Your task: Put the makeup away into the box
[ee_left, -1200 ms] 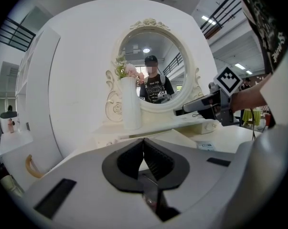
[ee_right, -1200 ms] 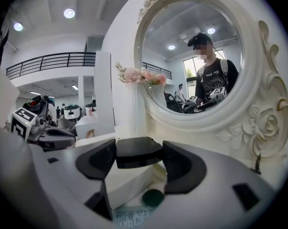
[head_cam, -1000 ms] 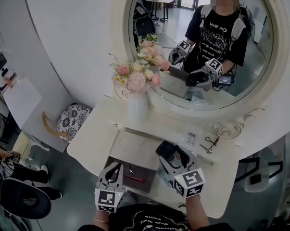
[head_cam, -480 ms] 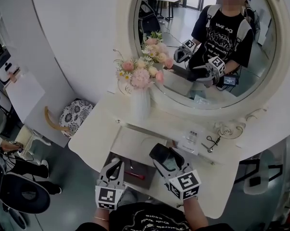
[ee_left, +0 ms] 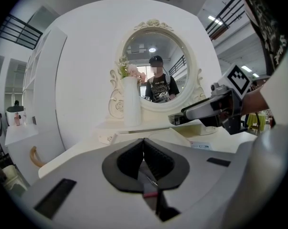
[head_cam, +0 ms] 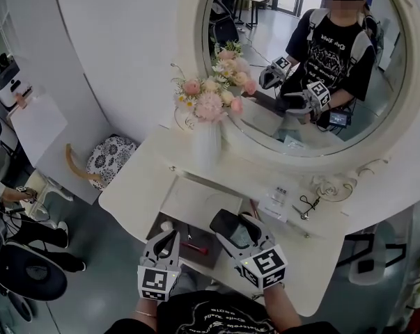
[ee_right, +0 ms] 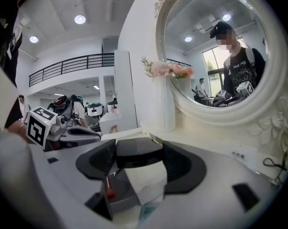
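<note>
A flat black compact (head_cam: 225,221) is held between the jaws of the right hand-held gripper (head_cam: 235,228), which are spread fairly wide and closed on its two sides. Seen from the right gripper view, the compact (ee_right: 134,150) lies level between the pads of the right hand-held gripper (ee_right: 139,159).

Compared with a second earlier, the right hand-held gripper and the compact have been carried leftwards along the front of the white desk (head_cam: 143,186). The compact was then seen to the right of the dark box (head_cam: 201,236); its near edge now reaches over the box's right rim. The grip on the compact is unchanged.

A red-tipped item (head_cam: 195,248) lies inside the box, well apart from the compact, and has not been moved.

The left hand-held gripper (head_cam: 168,239) is held at the box's left front corner, much where it was before. Its jaws are pressed together with nothing between them, as the left gripper view shows (ee_left: 144,145).

At the back of the desk a white vase of pink flowers (head_cam: 207,143) stands before the round mirror (head_cam: 398,127), and an eyelash curler (head_cam: 306,206) lies to the right; both are untouched.
</note>
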`<action>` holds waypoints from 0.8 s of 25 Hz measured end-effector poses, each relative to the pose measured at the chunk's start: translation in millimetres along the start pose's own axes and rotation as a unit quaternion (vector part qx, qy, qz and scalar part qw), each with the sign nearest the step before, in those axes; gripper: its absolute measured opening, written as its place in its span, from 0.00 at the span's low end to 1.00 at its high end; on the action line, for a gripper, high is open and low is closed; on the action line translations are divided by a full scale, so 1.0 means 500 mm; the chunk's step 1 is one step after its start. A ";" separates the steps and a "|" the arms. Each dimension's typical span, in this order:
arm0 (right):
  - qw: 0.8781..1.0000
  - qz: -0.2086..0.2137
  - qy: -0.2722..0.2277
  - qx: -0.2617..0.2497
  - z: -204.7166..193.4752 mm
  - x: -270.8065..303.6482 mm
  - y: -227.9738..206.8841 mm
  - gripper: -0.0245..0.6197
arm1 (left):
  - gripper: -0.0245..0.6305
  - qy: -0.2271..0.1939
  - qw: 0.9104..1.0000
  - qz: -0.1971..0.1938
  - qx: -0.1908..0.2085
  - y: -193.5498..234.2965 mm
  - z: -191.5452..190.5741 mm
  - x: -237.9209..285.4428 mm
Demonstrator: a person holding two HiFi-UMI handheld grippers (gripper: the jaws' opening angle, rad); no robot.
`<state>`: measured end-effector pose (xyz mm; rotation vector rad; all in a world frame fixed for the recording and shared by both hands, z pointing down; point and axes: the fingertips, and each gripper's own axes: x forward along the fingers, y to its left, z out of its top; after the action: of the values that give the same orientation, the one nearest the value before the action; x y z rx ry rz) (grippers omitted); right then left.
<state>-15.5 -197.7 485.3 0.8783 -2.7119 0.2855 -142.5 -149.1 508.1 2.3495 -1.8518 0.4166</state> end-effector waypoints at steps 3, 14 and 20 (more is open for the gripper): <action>1.000 0.018 -0.001 0.001 -0.003 0.003 0.013 0.52 | 0.06 0.002 1.000 0.003 -0.003 -0.002 -0.005 -0.005; 0.999 0.053 0.011 -0.004 -0.023 0.005 0.059 0.52 | 0.06 0.002 1.000 0.019 -0.006 0.001 -0.010 -0.030; 0.997 0.072 0.023 -0.001 -0.041 0.013 0.087 0.52 | 0.06 0.003 1.000 0.013 -0.012 -0.008 -0.015 -0.039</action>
<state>-42.2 -161.1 502.3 0.6688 -2.7360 0.3278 -143.6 -128.0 509.8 2.3089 -1.8750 0.4001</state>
